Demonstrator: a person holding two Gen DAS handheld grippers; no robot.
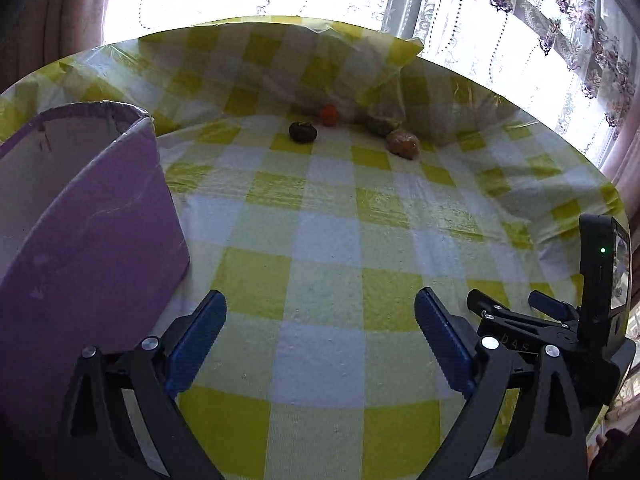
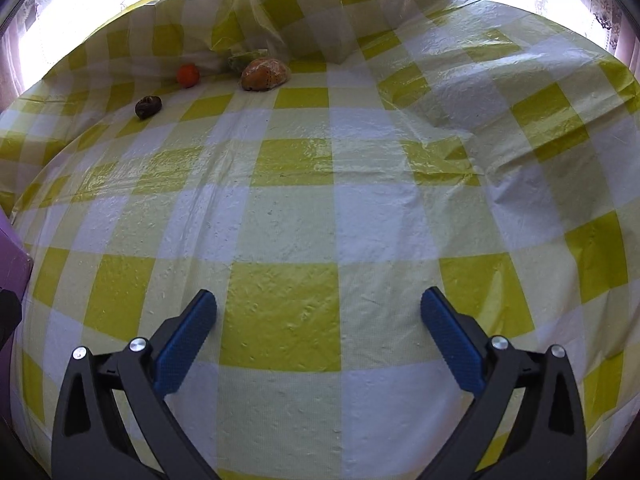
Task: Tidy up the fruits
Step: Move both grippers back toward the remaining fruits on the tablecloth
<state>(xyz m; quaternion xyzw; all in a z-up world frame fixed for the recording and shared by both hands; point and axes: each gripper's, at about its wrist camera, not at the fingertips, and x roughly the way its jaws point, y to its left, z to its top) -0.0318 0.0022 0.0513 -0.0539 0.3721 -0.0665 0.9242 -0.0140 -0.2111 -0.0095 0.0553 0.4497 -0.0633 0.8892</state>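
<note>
Clearly early in the job: nothing lifted yet. Left gripper (image 1: 320, 334) spread wide, blue pads apart, clamped on nothing, hovering over the checked tablecloth (image 1: 320, 240). Right gripper (image 2: 318, 330) likewise agape and empty; also glimpsed at four o'clock in the left view.

Fruits grouped at the far edge of the table, toward twelve o'clock from both grippers, well apart from either. In the left view: dark fruit (image 1: 303, 132) at eleven o'clock of the cluster, small orange fruit (image 1: 329, 114) just behind it, brownish mottled fruit (image 1: 403, 144) at two o'clock. In the right view: dark fruit (image 2: 148, 106), orange fruit (image 2: 188, 75), brownish fruit (image 2: 265, 74), with something greenish tucked behind, too blurred to name.

Purple box (image 1: 80, 240) at nine o'clock of the left gripper, open-topped, probably the destination.

Judged by looks: all light and rounded, skins likely smooth and prone to rolling; dark one possibly soft or wrinkled, so best pinched gently across the widest middle. Brownish fruit oblong, long axis running roughly nine to three in the right view, best taken across its short width. Orange and dark ones near round, no marked direction.
</note>
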